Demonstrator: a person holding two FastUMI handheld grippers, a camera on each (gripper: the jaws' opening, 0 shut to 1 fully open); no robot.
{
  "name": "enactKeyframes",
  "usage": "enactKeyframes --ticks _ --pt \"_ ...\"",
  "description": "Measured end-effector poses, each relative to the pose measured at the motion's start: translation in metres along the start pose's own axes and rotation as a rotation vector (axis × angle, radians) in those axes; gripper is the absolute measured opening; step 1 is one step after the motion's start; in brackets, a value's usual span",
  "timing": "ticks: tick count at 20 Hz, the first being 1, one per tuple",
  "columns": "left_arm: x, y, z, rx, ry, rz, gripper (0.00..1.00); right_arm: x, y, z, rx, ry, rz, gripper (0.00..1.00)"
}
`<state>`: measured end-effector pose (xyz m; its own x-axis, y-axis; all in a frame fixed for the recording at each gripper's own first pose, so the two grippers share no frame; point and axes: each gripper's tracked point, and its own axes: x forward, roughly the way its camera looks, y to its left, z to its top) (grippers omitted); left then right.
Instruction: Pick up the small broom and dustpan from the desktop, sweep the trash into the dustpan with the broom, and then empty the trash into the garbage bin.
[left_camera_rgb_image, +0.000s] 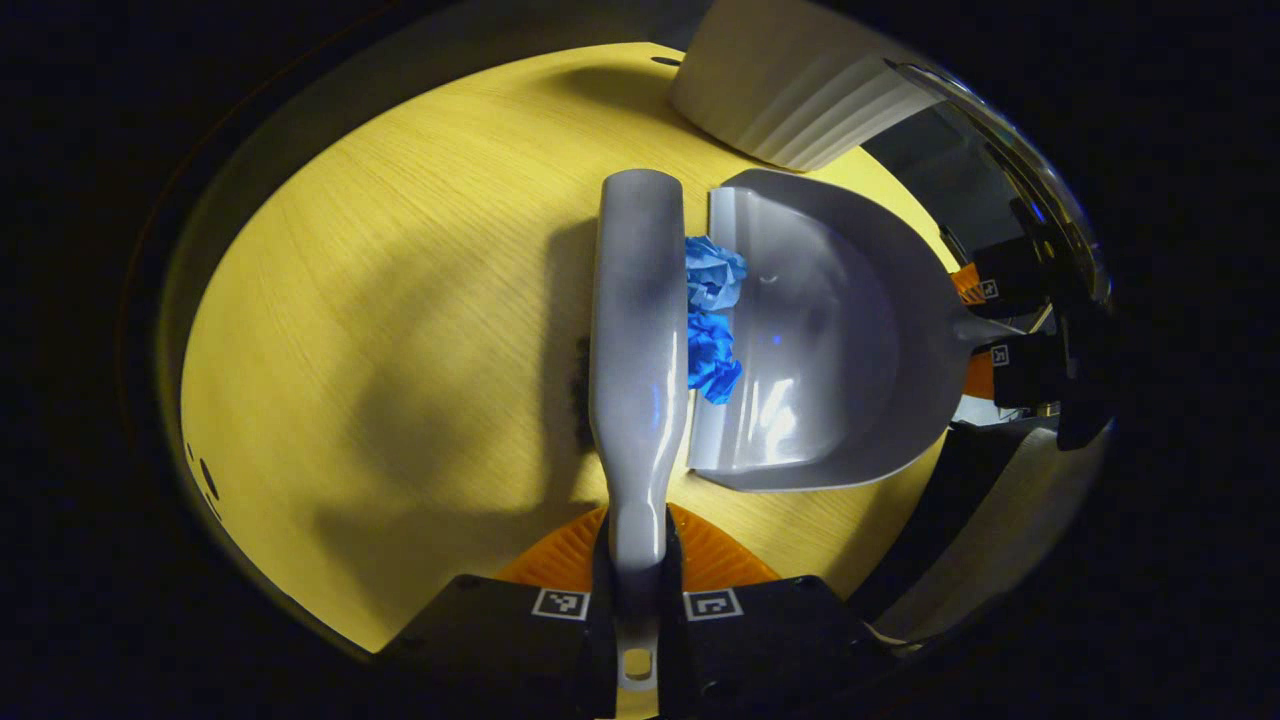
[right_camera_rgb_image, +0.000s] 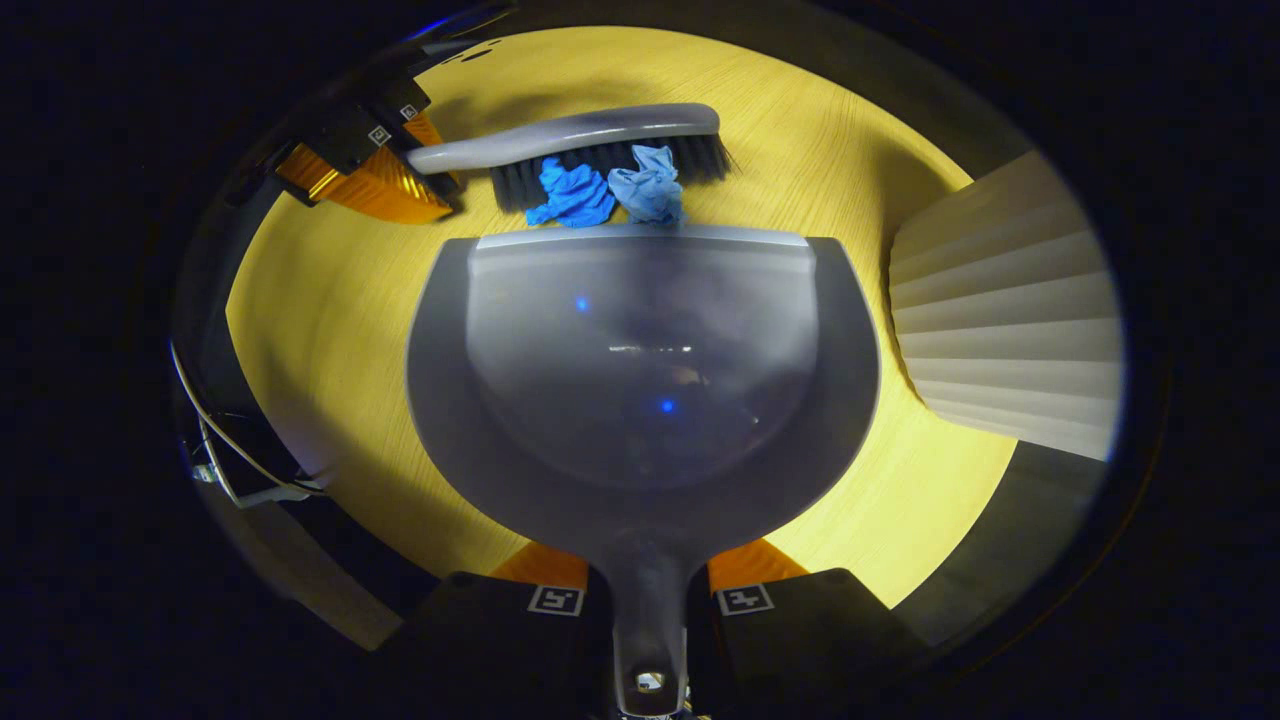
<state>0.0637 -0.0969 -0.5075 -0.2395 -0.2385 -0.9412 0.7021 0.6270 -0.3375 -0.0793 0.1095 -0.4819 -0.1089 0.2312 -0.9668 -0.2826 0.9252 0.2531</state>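
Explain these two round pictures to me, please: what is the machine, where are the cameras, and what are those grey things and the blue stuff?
There is no robot here: a person holds a two-finger gripper in each hand, and a wide-angle camera rides on each, looking along its fingers.

The left gripper view comes from the left gripper, which is closed on the handle of a small grey broom. The right gripper view comes from the right gripper, closed on the handle of a grey dustpan. Each camera also catches the other gripper farther off.

Both tools sit over a yellow wooden desktop. Two crumpled blue paper scraps lie between the broom's bristles and the dustpan's front edge, ready to be swept in. The pale ribbed thing at the side is probably the garbage bin.
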Motion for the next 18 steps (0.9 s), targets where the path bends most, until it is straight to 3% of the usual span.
enactKeyframes --ticks 3,11,18 --pt "0.001 -0.018 -0.002 0.001 0.011 -0.055 0.20 0.001 0.000 0.000 -0.002 -0.003 0.000 0.33" --pt "-0.001 -0.024 -0.003 -0.038 -0.021 -0.066 0.20 0.009 0.000 0.003 0.000 -0.106 -0.013 0.33" --pt "-0.005 -0.015 -0.003 -0.072 -0.054 0.011 0.19 0.021 0.004 0.002 0.027 -0.252 -0.010 0.33"
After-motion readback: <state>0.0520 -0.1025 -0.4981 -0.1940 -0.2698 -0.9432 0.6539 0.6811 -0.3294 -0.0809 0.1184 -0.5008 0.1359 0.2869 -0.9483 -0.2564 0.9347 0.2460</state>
